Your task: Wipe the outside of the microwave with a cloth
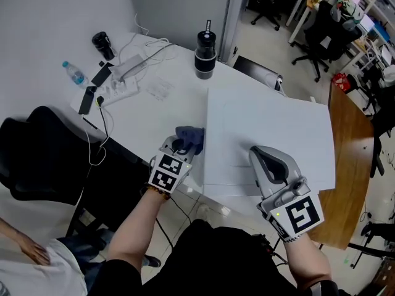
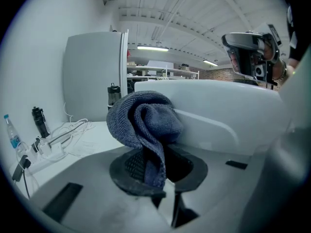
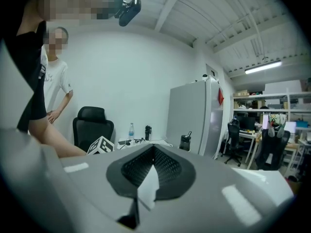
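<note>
The left gripper [image 1: 179,147] is clamped on the blue cloth [image 1: 191,137] at the microwave [image 1: 271,125]'s left edge. Only a fold is pinched (the rest bunches loose), so rubbing could tug it free. The right gripper [image 1: 265,156] hovers shut and empty.

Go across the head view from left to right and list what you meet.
water bottle → black flask → left gripper shut on the cloth → right gripper, shut and empty
</note>
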Demonstrator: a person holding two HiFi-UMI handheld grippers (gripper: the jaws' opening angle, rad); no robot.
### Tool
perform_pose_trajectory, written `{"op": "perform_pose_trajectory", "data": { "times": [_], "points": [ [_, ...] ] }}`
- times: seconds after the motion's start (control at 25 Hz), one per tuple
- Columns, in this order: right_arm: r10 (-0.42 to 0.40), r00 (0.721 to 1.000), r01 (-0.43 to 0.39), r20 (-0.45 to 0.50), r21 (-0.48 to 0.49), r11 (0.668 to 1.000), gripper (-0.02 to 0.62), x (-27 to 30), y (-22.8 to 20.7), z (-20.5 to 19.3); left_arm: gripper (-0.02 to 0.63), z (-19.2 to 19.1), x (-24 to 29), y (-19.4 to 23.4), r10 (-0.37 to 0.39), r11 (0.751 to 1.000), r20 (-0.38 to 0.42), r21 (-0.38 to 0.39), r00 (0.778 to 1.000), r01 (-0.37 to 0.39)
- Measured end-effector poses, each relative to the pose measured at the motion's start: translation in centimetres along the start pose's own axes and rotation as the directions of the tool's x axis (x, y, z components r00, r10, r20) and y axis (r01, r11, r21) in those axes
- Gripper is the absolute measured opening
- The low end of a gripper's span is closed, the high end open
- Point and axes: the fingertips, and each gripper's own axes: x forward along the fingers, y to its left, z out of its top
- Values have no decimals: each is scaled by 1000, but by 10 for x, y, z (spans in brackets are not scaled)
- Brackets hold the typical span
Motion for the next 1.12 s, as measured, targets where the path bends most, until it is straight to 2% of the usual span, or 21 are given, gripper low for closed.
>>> {"op": "perform_pose_trajectory", "data": {
  "times": [0.76, 1.12],
  "points": [
    [-107, 994, 107, -10, 52, 993, 2, -20, -38, -11, 64, 17, 71, 59, 69, 994, -5, -83, 998, -70],
    [-112, 994, 112, -2, 39, 993, 2, -27, -40, -7, 66, 26, 69, 71, 100, 986, 14, -137, 995, -97]
  ]
}}
